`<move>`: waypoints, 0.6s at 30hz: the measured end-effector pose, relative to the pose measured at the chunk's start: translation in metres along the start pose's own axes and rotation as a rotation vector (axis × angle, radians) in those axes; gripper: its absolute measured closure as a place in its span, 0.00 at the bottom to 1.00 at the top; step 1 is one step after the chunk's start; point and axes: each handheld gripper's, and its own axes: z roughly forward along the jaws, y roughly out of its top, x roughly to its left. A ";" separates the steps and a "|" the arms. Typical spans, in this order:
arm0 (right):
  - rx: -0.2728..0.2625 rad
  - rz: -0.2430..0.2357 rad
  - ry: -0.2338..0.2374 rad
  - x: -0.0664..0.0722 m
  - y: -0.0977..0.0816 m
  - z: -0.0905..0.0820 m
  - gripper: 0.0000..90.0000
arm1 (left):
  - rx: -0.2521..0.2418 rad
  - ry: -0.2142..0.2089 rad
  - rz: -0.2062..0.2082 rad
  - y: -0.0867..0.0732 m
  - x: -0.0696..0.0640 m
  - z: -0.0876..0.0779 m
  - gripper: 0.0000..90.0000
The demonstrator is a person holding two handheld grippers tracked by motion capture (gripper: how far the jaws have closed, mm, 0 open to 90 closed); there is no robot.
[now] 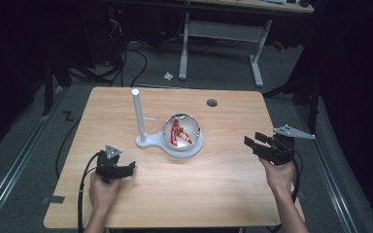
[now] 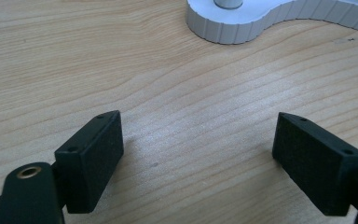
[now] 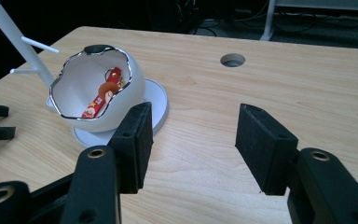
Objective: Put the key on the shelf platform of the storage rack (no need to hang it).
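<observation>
The wooden table [image 1: 223, 179] carries a white stand [image 1: 148, 141] with an upright post, between and beyond both tools. On its base sits a white egg-shaped bowl [image 3: 121, 100], ahead-left of the right tool [image 3: 193, 140], holding a red keychain [image 3: 103, 95]. The right tool's jaws stand apart, empty. The left tool [image 2: 198, 149] is apart too, over bare wood just short of the stand.
</observation>
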 end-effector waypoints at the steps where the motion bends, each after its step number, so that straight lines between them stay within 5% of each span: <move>1: 0.002 0.001 -0.002 0.000 -0.002 0.000 0.52 | 0.000 0.000 -0.001 0.000 0.000 0.000 0.19; 18: -0.003 0.031 0.007 -0.003 -0.025 0.001 0.52 | 0.000 0.000 0.000 0.000 0.000 0.000 0.19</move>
